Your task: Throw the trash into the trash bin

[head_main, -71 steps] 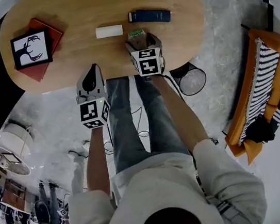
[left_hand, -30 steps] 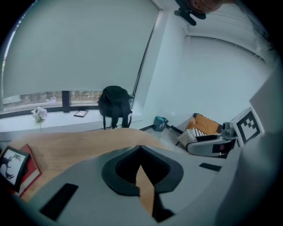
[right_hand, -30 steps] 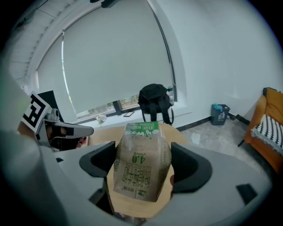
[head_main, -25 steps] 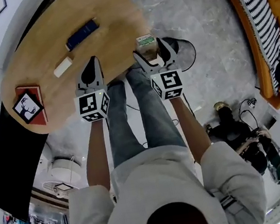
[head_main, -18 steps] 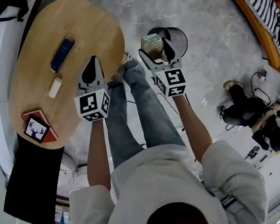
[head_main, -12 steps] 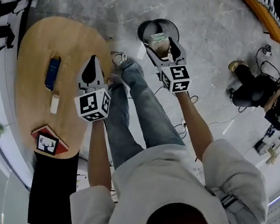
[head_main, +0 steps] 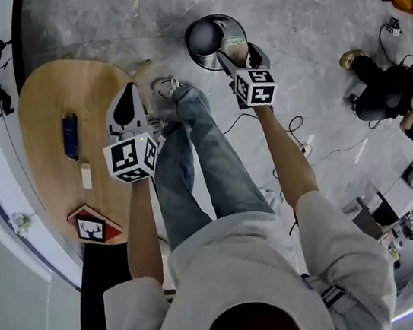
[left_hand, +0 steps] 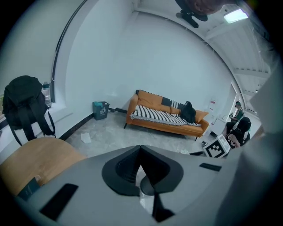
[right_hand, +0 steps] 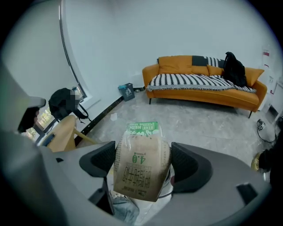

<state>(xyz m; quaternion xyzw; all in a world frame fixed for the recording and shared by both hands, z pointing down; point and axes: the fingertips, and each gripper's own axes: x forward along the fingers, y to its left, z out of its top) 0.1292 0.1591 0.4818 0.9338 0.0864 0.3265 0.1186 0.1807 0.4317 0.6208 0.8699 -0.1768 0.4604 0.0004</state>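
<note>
table point(head_main: 50, 145): wooden, far left | left gripper point(head_main: 128, 107): over table's right edge, jaws pressed together, nothing between them | right gripper point(head_main: 241, 54): clamped on 1 brown, green-topped carton point(head_main: 233, 43) | carton: held above the trash bin point(head_main: 196, 53), which stands on the grey floor

Looked like a lounge-style studio or office room, plain white walls point(left_hand: 168, 53), grey stone floor point(head_main: 93, 23), orange sofa point(right_hand: 205, 86) stood against the wall, oval wood table point(head_main: 40, 108), backpack point(left_hand: 24, 103) beside it, cables point(head_main: 292, 121) trailed across the floor, a person point(head_main: 383, 88) sat at the edge.
</note>
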